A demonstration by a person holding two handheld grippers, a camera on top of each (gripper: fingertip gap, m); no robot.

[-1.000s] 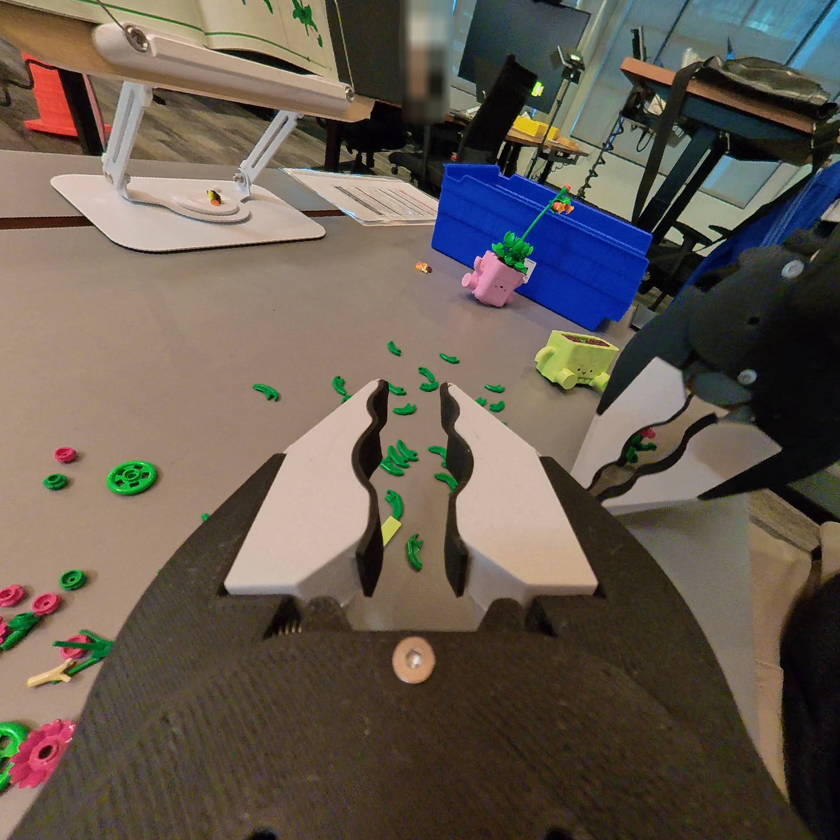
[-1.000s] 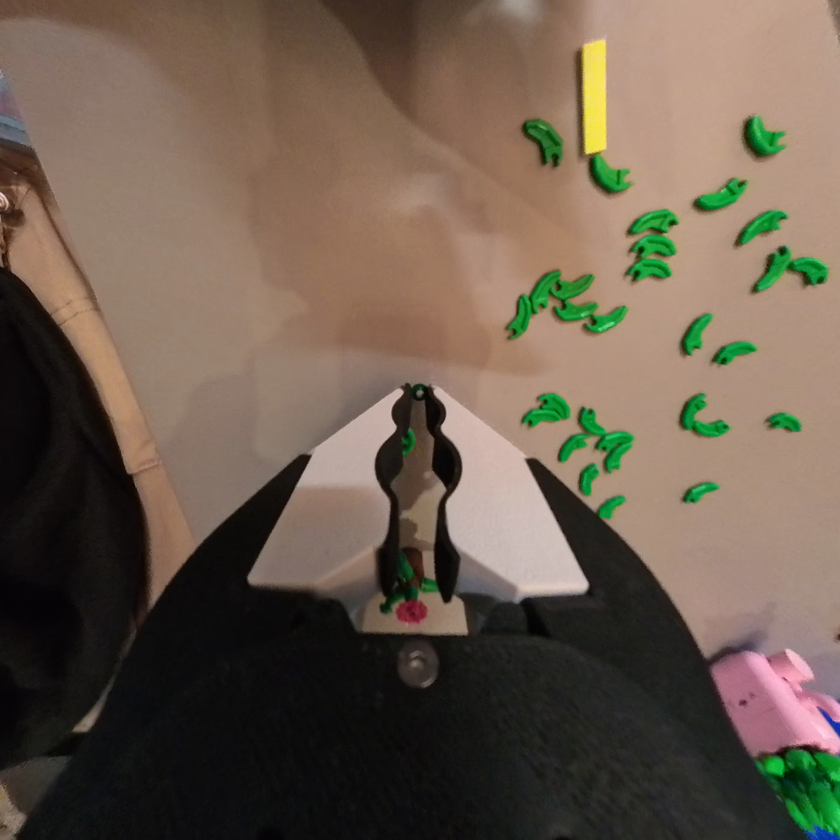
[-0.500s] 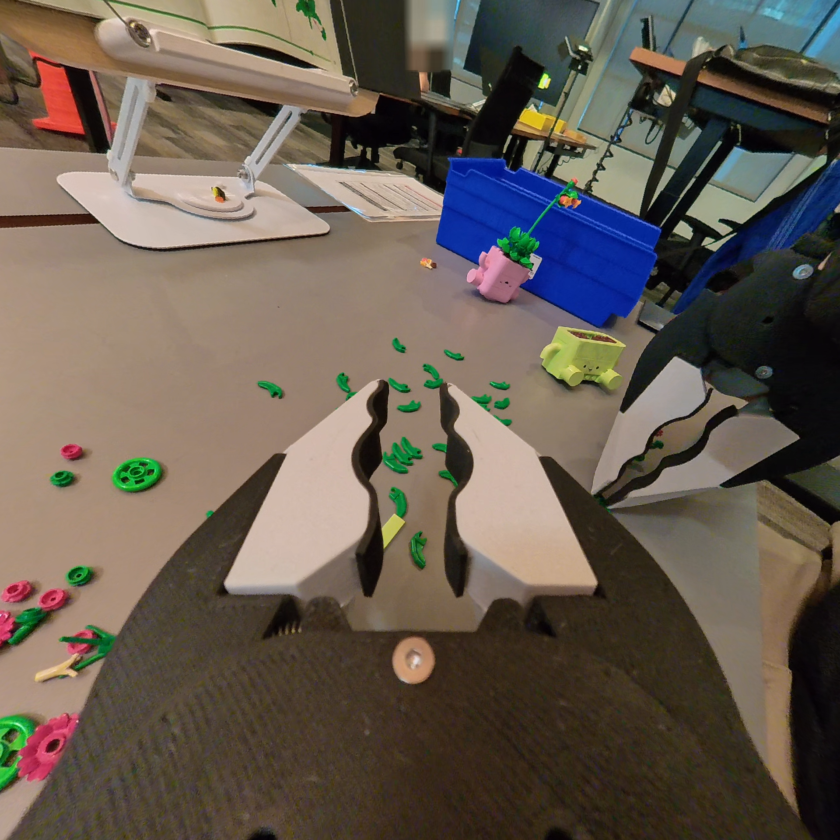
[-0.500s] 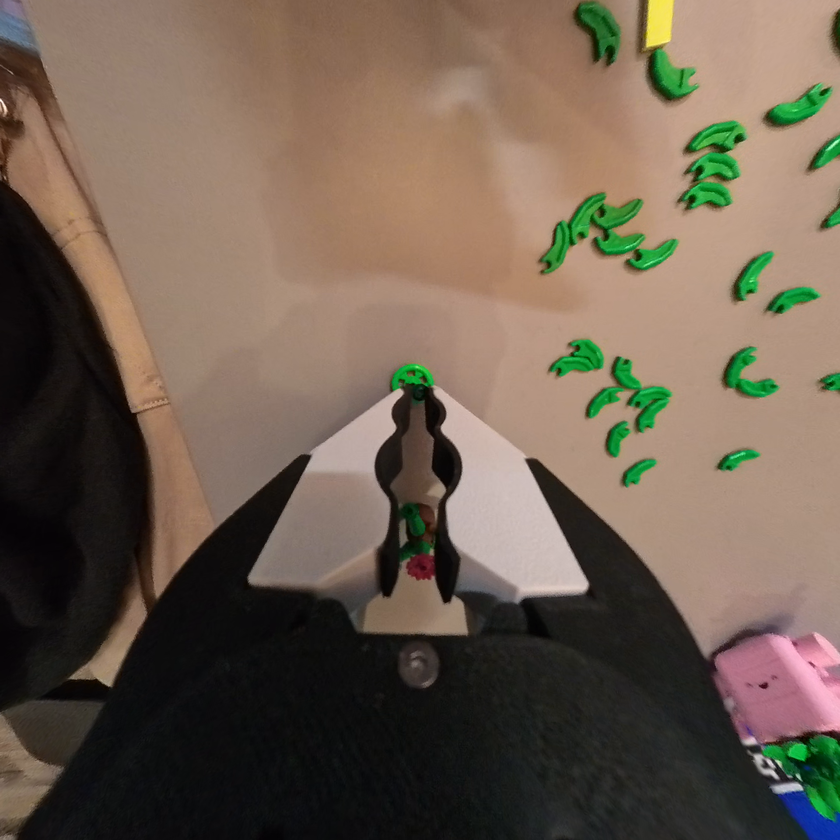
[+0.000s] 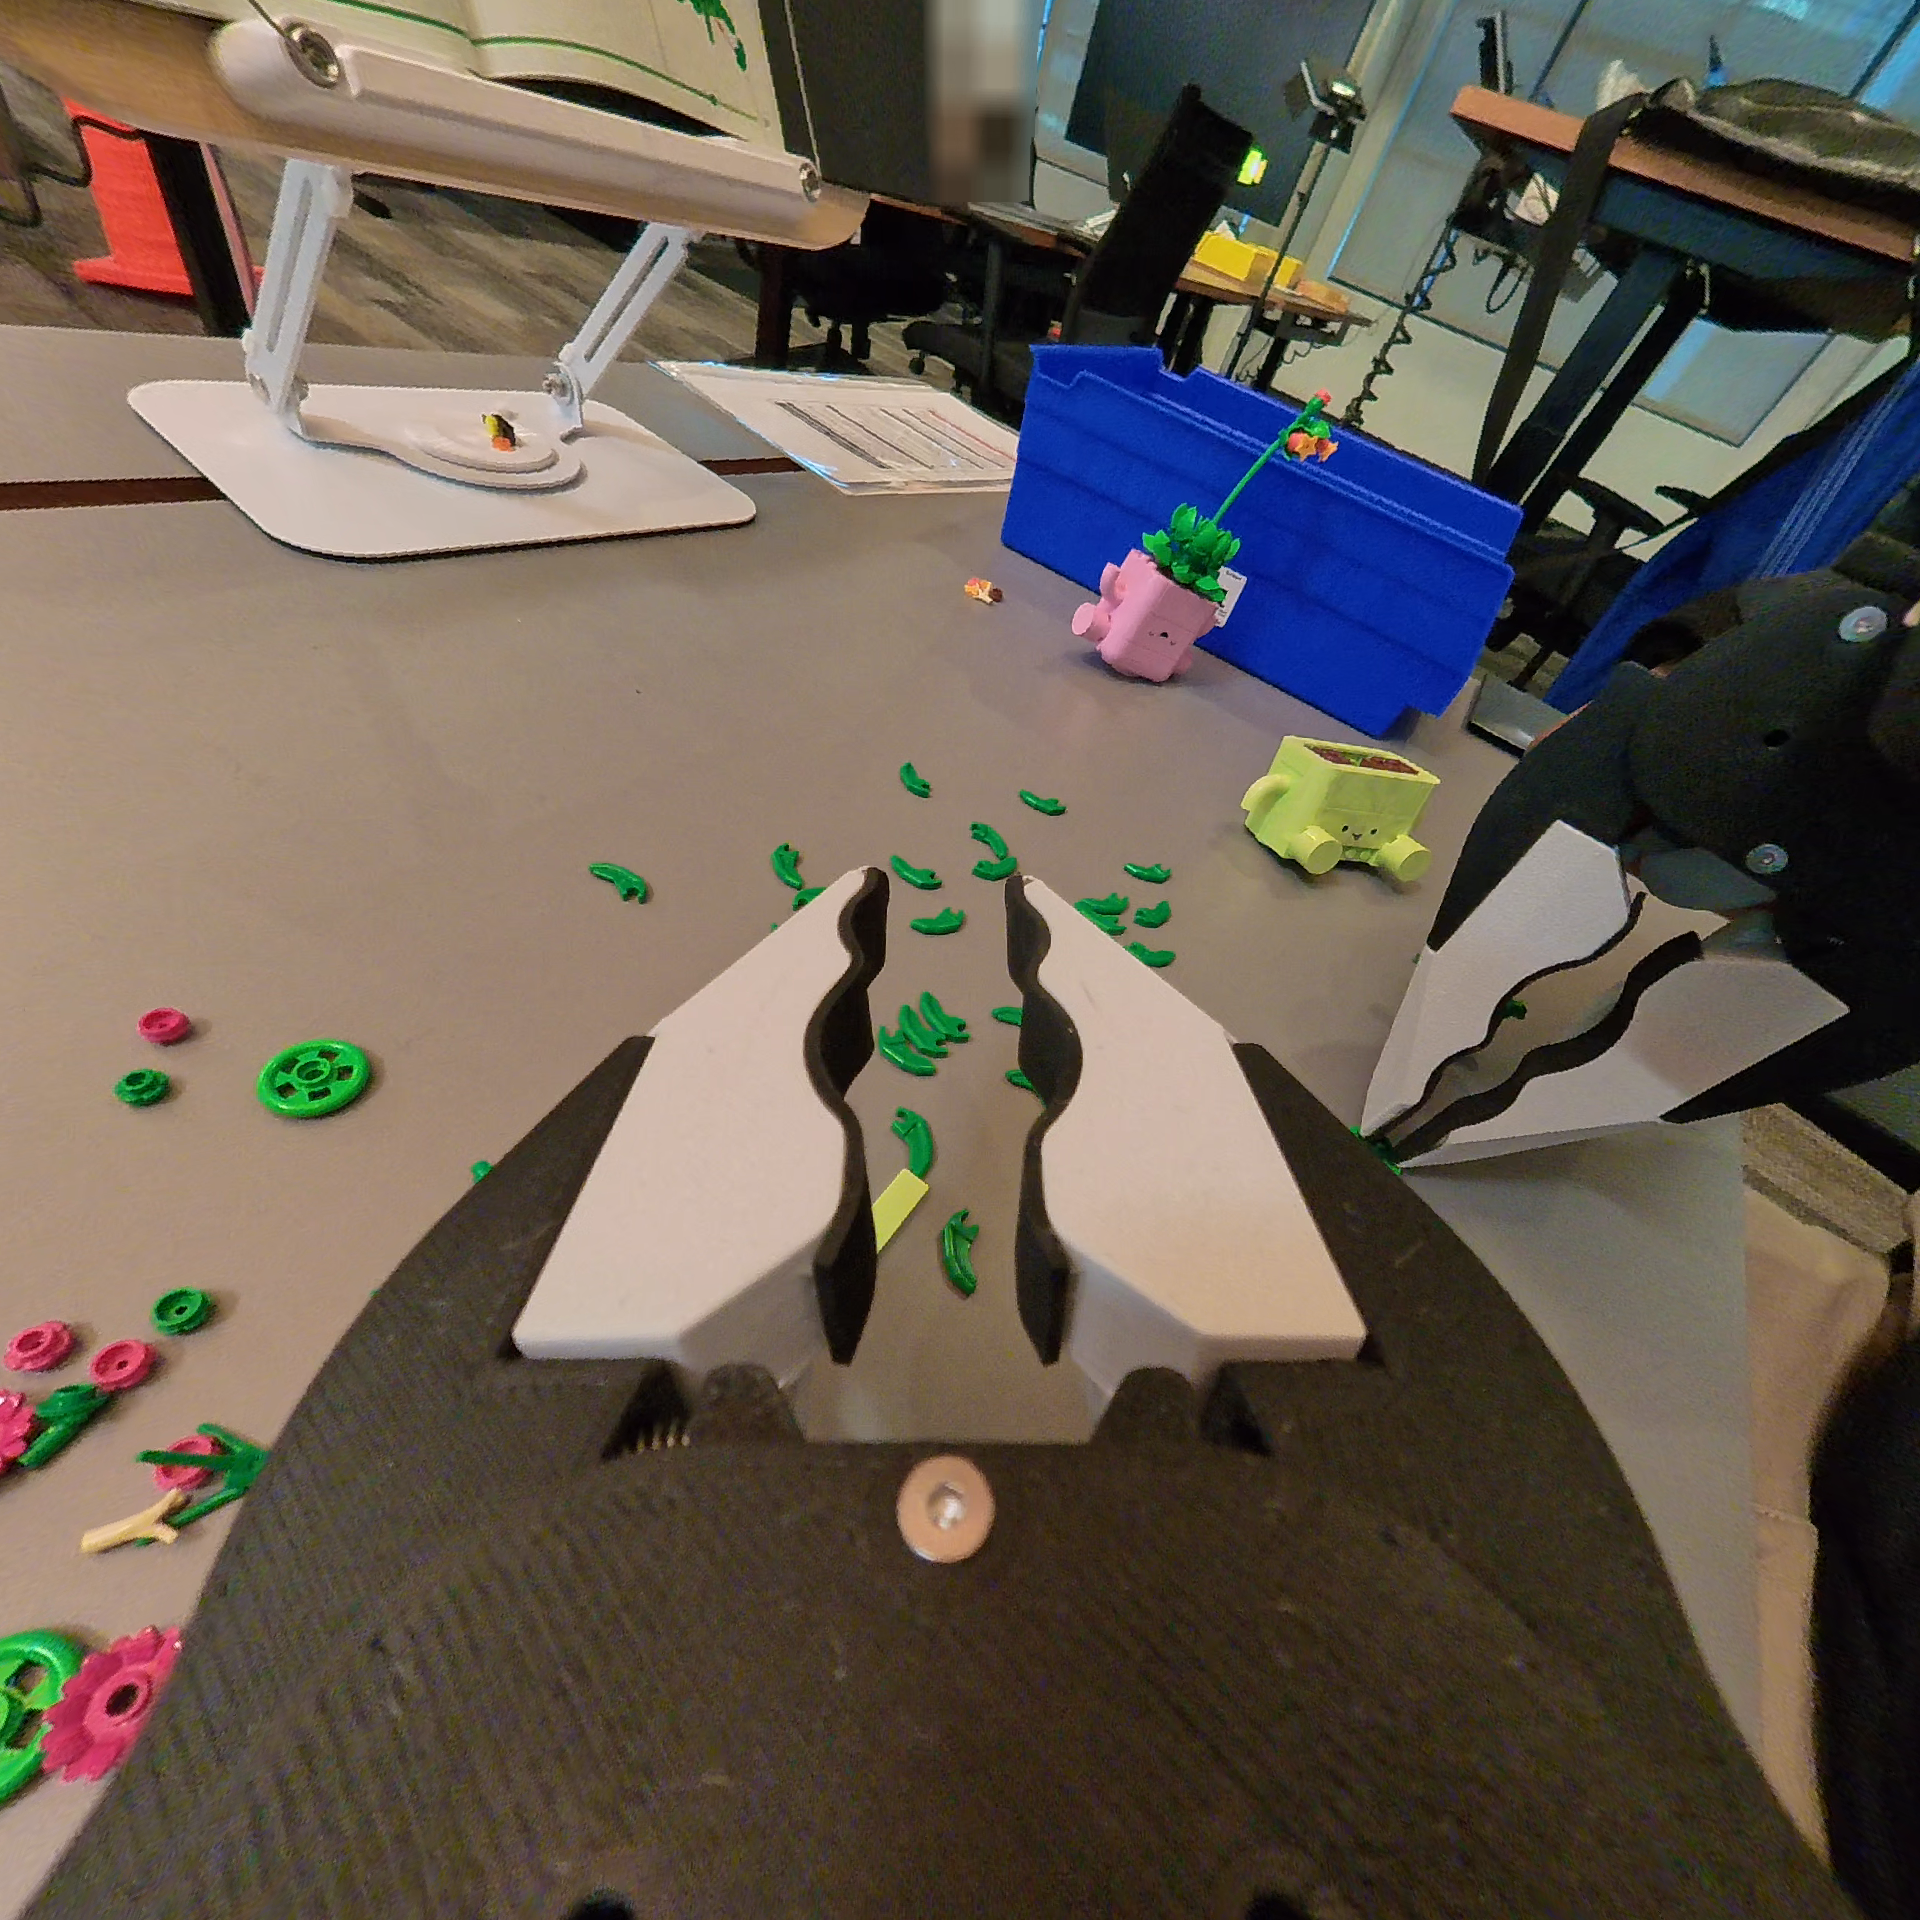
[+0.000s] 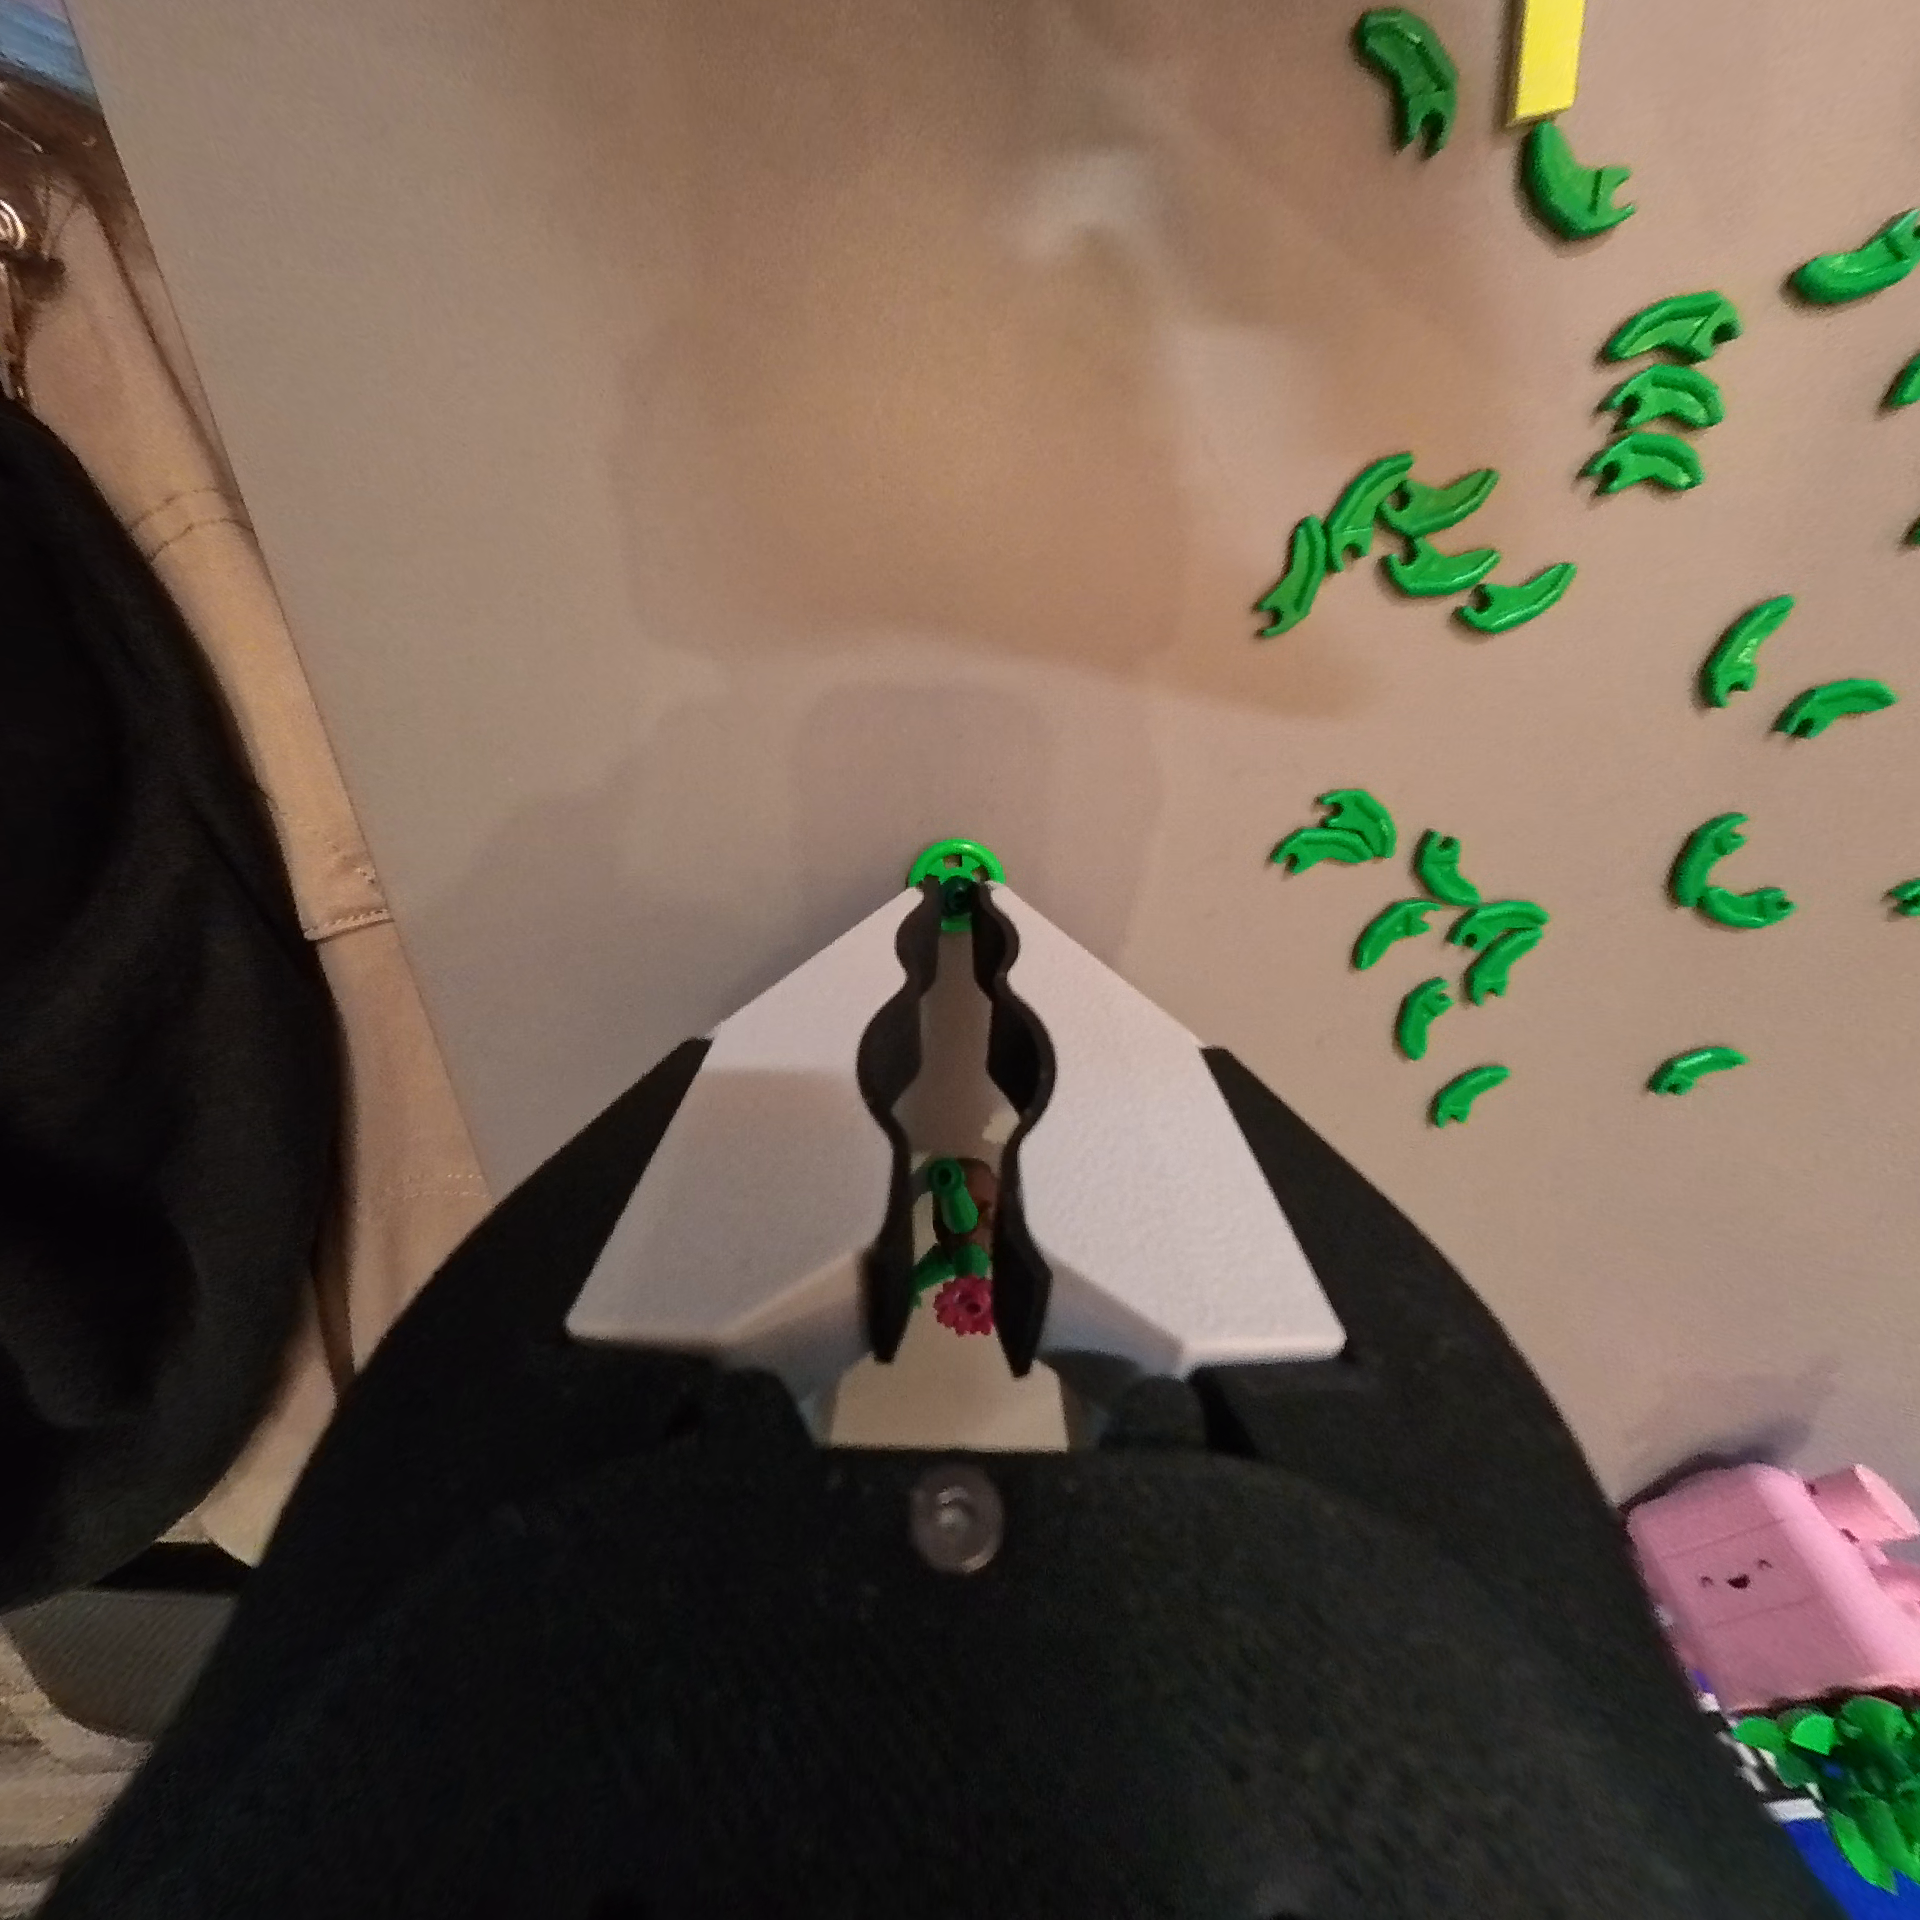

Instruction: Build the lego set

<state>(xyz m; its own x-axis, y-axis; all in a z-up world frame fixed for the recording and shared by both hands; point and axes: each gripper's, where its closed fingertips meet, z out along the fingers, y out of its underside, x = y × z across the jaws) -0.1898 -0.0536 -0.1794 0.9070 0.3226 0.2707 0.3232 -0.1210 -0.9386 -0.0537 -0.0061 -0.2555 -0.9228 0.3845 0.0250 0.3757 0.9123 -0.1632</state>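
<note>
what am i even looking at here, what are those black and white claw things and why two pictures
Each claw is a handheld two-finger gripper; a person holds one in each hand, and a camera on each looks forward along its fingers. That gives two pictures of one moment.

The left wrist view shows the left gripper open and empty above a grey table, with the other gripper off to the right. On the table lie many small green leaf pieces, green and pink round pieces, a pink flower pot figure, a lime pot figure and a blue bin.

The right wrist view looks down at the table. The right gripper is shut on a small green stem piece, with a tiny pink flower farther back between its fingers.
</note>
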